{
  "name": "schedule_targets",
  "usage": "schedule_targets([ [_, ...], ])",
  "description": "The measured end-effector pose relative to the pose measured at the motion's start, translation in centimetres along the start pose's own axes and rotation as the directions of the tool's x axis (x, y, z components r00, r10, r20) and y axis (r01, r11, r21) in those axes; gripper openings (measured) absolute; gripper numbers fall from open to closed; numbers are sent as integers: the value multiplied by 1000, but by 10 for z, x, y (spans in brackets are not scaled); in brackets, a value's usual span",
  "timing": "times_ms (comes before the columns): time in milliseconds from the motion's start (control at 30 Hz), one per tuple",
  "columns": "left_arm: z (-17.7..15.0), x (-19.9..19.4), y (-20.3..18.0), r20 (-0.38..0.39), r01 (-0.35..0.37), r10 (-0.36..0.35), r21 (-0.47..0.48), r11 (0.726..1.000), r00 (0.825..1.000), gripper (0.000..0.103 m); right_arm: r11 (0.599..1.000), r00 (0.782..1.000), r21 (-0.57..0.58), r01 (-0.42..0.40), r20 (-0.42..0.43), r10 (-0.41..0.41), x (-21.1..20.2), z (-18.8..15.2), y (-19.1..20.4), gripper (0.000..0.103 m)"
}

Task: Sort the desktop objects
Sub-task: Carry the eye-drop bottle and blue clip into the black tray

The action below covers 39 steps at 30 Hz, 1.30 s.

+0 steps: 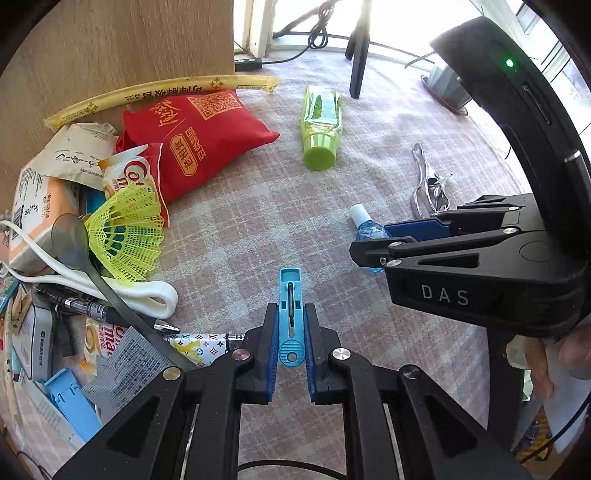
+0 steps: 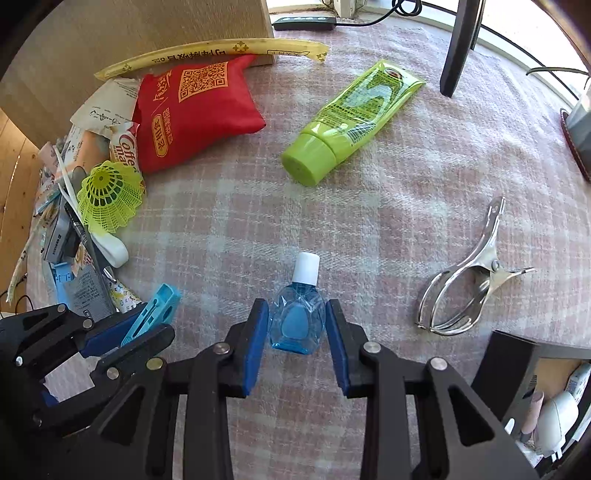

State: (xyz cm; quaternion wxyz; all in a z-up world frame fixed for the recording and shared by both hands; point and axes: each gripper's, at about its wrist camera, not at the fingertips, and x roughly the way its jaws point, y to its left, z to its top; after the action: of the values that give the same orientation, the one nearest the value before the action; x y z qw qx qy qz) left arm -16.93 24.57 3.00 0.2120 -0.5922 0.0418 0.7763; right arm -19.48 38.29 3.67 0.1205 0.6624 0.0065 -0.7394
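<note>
My left gripper point(image 1: 290, 325) is shut on a light blue plastic clip point(image 1: 290, 299), which sticks forward from between the pads; the clip also shows in the right wrist view point(image 2: 155, 306). My right gripper point(image 2: 297, 321) has its blue pads on both sides of a small blue bottle with a white cap point(image 2: 297, 317) that rests on the checked cloth; whether the pads touch it is unclear. In the left wrist view the right gripper point(image 1: 373, 243) sits at the right with the bottle point(image 1: 364, 229) at its tips.
A green tube point(image 2: 347, 122) lies in the middle back. A metal clamp point(image 2: 469, 273) lies at the right. A red pouch point(image 2: 188, 110), a yellow shuttlecock point(image 2: 109, 197), a spoon point(image 1: 81, 254), pens and packets crowd the left. A wooden box point(image 2: 147, 26) stands behind.
</note>
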Motion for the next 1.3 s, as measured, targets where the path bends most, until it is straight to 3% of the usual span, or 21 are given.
schedule_targets([
  [200, -1, -21, -29, 30, 35, -37, 58, 998, 999, 11, 997, 996, 44, -58, 68, 54, -45, -21, -27, 31],
  [333, -5, -38, -60, 41, 76, -82, 118, 990, 996, 11, 993, 990, 87, -78, 120, 67, -78, -51, -65, 31],
  [567, -21, -56, -131, 16, 161, -169, 234, 959, 985, 11, 974, 982, 217, -58, 190, 16, -86, -96, -92, 31],
  [667, -33, -59, -168, -6, 198, -205, 286, 937, 979, 11, 958, 977, 284, -34, 212, -28, -104, -126, -125, 31],
  [1000, -72, -56, -274, -86, 279, -268, 423, 862, 960, 11, 883, 972, 469, 11, 202, -119, -128, -220, -204, 31],
  [1300, -92, -60, -320, -104, 295, -280, 465, 835, 954, 11, 849, 971, 528, 14, 197, -139, -137, -261, -233, 31],
])
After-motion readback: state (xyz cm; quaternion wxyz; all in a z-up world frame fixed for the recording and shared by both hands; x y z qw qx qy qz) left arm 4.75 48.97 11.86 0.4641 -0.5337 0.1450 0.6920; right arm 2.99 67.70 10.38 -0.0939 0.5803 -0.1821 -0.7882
